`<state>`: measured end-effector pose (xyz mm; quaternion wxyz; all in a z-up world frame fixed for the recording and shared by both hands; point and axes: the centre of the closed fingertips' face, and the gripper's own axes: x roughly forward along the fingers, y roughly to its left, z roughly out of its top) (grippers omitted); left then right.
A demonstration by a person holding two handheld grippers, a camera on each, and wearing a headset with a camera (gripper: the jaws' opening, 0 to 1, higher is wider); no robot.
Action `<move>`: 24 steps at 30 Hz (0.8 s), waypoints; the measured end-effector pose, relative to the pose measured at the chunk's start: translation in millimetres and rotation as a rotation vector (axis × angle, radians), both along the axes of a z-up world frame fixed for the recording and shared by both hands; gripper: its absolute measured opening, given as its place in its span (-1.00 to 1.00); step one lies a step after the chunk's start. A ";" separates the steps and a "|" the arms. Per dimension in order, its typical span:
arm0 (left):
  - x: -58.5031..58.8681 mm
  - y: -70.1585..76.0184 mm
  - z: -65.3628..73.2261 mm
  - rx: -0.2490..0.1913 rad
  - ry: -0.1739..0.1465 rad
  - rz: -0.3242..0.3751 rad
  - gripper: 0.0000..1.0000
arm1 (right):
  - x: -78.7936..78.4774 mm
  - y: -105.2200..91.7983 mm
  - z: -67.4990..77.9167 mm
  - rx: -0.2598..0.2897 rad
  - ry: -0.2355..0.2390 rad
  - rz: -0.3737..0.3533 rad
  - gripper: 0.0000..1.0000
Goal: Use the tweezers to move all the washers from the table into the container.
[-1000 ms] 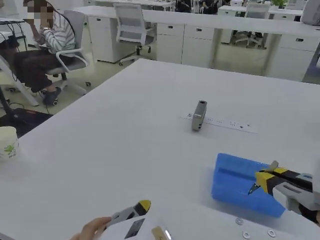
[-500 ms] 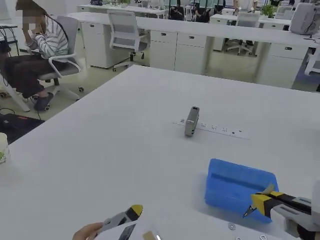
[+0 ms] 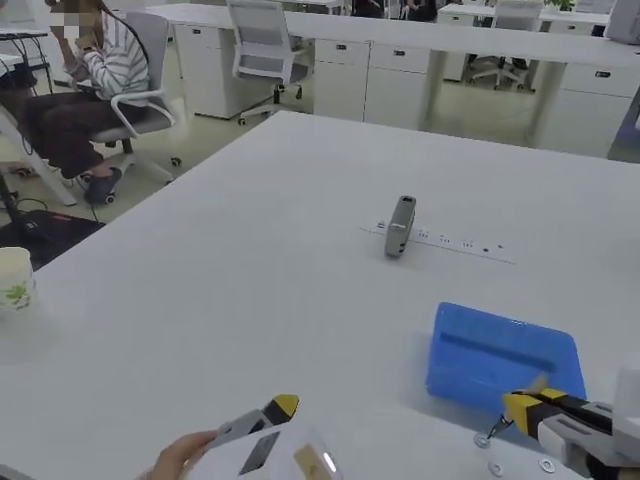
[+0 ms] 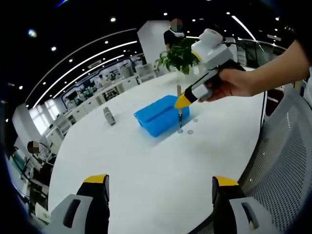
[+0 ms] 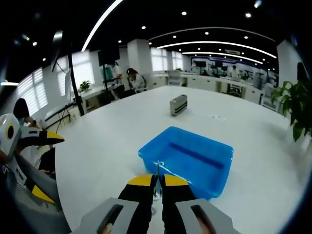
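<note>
No lettering, brand or number can be read anywhere at the workbench. A pale strip (image 3: pixel 440 243) lying flat on the white table (image 3: pixel 250 300) carries a row of small dark marks, too fine to make out. A paper cup (image 3: pixel 14 285) at the table's edge bears a green print too blurred to read.

Open-plan office: white desks (image 3: pixel 395 90), swivel chairs (image 3: pixel 262 45), ceiling spots (image 5: pixel 186 13), plant (image 5: pixel 297 107), windows (image 5: pixel 41 85).
</note>
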<state>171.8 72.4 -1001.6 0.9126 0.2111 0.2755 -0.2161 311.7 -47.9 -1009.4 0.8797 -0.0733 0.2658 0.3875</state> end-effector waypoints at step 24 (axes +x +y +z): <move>-0.7 1.5 -3.8 0.031 0.016 -0.002 0.71 | 4.8 -2.2 -4.6 0.019 0.029 -0.020 -0.96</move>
